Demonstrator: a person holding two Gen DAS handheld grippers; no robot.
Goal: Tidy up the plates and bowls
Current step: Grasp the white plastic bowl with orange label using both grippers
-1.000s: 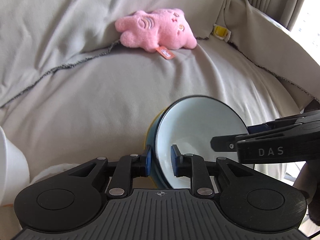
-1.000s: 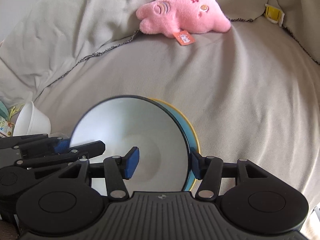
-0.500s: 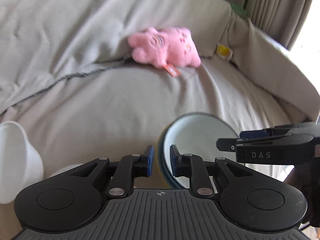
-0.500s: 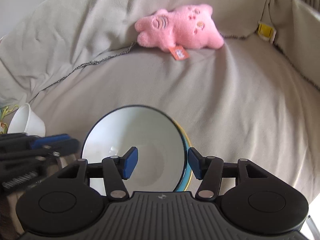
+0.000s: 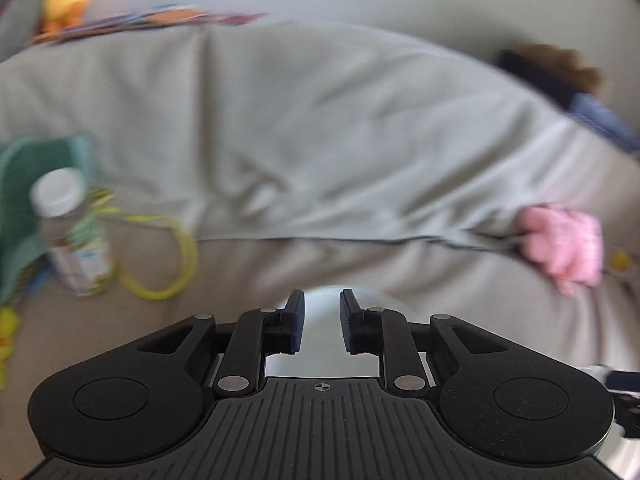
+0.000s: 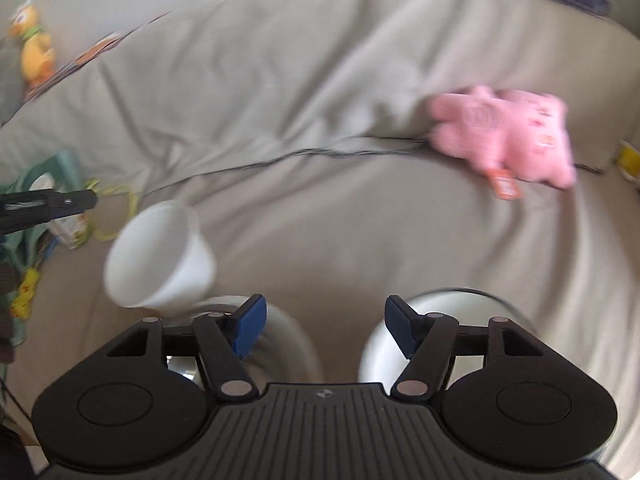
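Both tongs have let go of the nested bowls (image 6: 436, 320), now at lower right beside the wide-apart right tongs (image 6: 323, 322); the left tongs (image 5: 320, 322), slightly apart and empty, have swung away, so stacking looks finished.

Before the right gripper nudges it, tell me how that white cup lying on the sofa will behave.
The white cup lies on its side, so it will probably roll in an arc. It looks thin-walled, likely light. The soft sofa cover may damp the roll.
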